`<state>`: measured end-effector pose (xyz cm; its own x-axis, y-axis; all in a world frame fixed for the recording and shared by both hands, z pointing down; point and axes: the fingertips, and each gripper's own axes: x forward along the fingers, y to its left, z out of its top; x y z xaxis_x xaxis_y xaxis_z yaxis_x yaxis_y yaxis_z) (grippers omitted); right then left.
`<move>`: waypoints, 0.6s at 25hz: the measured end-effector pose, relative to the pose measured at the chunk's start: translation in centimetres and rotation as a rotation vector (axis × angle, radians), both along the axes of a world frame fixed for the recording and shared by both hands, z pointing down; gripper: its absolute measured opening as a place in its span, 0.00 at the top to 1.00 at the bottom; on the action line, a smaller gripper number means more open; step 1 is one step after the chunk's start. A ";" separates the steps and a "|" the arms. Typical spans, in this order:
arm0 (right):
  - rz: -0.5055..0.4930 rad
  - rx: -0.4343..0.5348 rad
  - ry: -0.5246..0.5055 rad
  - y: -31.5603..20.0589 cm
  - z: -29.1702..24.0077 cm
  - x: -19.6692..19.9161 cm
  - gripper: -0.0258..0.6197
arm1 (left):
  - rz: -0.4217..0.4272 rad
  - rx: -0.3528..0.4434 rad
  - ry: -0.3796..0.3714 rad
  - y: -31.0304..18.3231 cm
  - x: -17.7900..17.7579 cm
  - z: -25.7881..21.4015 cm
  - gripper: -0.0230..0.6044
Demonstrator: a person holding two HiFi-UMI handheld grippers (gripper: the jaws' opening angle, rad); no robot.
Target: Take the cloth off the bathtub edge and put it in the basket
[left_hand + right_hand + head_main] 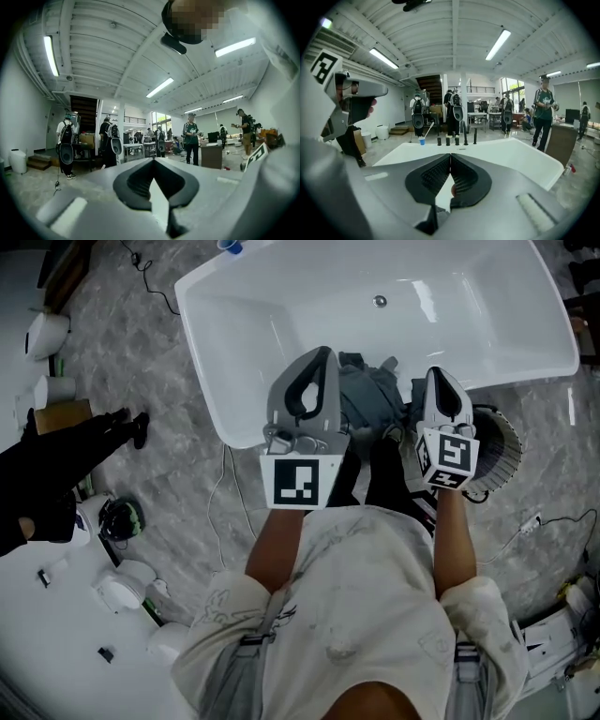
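Not yet started. Found cloth point(367, 395) draped over near edge of bathtub point(281, 324), between both claws. Spotted basket point(502, 451) on floor point(141, 352) just beside tub. Noted left claw point(321, 357) and right claw point(441, 376) each pressed together, gripping nothing. Remaining: grab, lift, drop in basket. Read no writing, only square markers point(302, 482).

L gripper point(322, 357) at frame centre, R gripper point(441, 376) just right of it, both pointing up-frame. Jaws together on each, nothing btw them. L forearm point(277, 554) and R forearm point(452, 540) are bare.
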<state>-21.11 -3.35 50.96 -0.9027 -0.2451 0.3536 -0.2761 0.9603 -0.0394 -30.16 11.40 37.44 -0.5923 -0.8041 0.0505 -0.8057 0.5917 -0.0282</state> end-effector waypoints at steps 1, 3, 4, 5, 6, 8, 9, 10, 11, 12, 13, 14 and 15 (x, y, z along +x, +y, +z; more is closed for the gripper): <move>-0.003 -0.032 0.020 0.4 1.4 0.2 0.96 | 0.003 -0.007 0.012 0.1 0.2 0.6 0.97; -0.014 -0.096 0.055 1.4 4.2 0.7 0.90 | 0.006 -0.022 0.027 0.3 0.6 1.6 0.97; -0.019 -0.118 0.070 1.7 5.5 0.9 0.87 | 0.006 -0.029 0.033 0.3 0.7 2.2 0.97; -0.021 -0.129 0.089 1.8 6.7 1.2 0.86 | 0.005 -0.036 0.043 0.3 0.8 2.9 0.97; -0.022 -0.135 0.112 2.0 8.0 1.5 0.85 | 0.005 -0.044 0.055 0.3 0.9 3.6 0.97; -0.027 -0.152 0.168 2.5 10.7 2.1 0.77 | 0.009 -0.065 0.076 0.4 1.1 5.0 0.97; -0.033 -0.164 0.196 2.8 12.1 2.3 0.71 | 0.013 -0.077 0.085 0.4 1.3 5.8 0.97; -0.039 -0.178 0.223 3.1 13.4 2.5 0.64 | 0.017 -0.089 0.093 0.4 1.4 6.4 0.97; -0.043 -0.191 0.248 3.4 14.6 2.8 0.59 | 0.020 -0.096 0.101 0.4 1.5 7.0 0.97; -0.047 -0.200 0.271 3.7 15.7 3.0 0.55 | 0.021 -0.100 0.110 0.3 1.6 7.5 0.97; -0.051 -0.209 0.292 3.8 16.7 3.2 0.49 | 0.022 -0.104 0.118 0.3 1.8 8.0 0.97; -0.055 -0.217 0.313 4.0 17.7 3.4 0.44 | 0.024 -0.108 0.126 0.2 1.9 8.5 0.97; -0.061 -0.226 0.334 4.2 18.6 3.5 0.39 | 0.027 -0.115 0.130 0.2 2.0 8.9 0.97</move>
